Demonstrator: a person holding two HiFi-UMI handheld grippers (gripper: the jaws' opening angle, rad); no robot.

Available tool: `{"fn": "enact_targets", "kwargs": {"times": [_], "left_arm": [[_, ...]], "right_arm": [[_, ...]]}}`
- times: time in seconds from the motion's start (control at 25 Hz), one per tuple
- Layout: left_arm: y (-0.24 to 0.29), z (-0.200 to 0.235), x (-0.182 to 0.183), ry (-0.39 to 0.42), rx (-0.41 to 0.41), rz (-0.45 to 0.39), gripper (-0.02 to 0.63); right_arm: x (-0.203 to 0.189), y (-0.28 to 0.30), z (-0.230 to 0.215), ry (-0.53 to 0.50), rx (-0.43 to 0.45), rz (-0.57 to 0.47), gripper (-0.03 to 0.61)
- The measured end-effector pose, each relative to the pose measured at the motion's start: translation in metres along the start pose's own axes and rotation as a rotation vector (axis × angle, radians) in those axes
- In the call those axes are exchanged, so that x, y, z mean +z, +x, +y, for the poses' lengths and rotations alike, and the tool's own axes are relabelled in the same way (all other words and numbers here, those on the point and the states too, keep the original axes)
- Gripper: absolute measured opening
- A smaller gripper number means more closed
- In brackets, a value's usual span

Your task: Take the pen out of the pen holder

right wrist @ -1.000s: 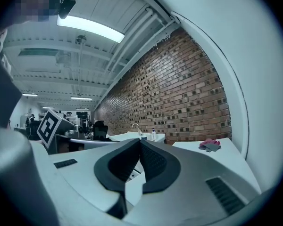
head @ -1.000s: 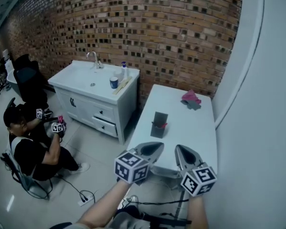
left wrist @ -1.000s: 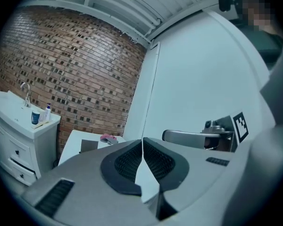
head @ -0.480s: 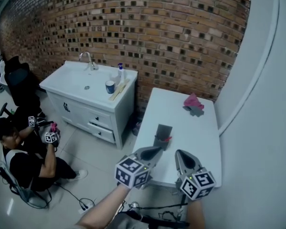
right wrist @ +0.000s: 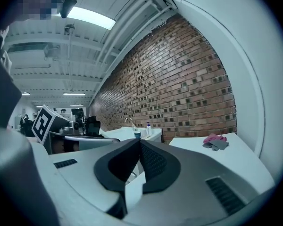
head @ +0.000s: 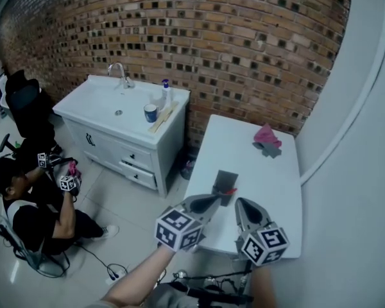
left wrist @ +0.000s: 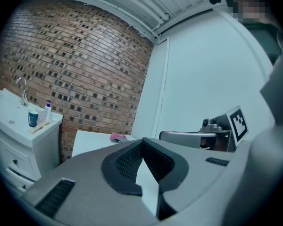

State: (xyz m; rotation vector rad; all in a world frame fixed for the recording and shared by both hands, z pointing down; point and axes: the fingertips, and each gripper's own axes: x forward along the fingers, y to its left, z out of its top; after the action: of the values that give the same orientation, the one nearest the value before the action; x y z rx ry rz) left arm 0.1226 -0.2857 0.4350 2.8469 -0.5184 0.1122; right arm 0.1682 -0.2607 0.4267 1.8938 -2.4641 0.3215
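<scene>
Ahead of both our grippers a brick wall (head: pixel 212 43) fills the far side of the room. Below it, directly in front of our jaw tips, runs a white table (head: pixel 269 172). Well off to the left of our left gripper (head: pixel 215 199) stands a white sink cabinet (head: pixel 125 117). Farther left and lower, a person (head: pixel 25 197) sits on the floor.

We hold our left gripper clenched, its tips meeting with nothing between them. Our right gripper (head: pixel 239 202) is beside it, likewise pressed closed and empty. Both hover at the near edge of the table.

A pink cloth (head: pixel 265 135) lies at the table's far end, well beyond our right gripper. The dark grey pen holder (head: pixel 226 179) stands on the table just past the tip of our left gripper and a little left of our right one. The red pen (head: pixel 230 190) sits in the holder, on the side nearest our jaws.
</scene>
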Motion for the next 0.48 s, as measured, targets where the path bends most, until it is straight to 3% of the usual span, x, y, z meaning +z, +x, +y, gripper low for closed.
{"fn": "enact_targets", "kwargs": {"times": [0.48], "left_arm": [[0.012, 0.01, -0.005, 0.004, 0.107, 0.032, 0.002]], "right_arm": [[-0.007, 0.015, -0.021, -0.026, 0.084, 0.047, 0.003]]}}
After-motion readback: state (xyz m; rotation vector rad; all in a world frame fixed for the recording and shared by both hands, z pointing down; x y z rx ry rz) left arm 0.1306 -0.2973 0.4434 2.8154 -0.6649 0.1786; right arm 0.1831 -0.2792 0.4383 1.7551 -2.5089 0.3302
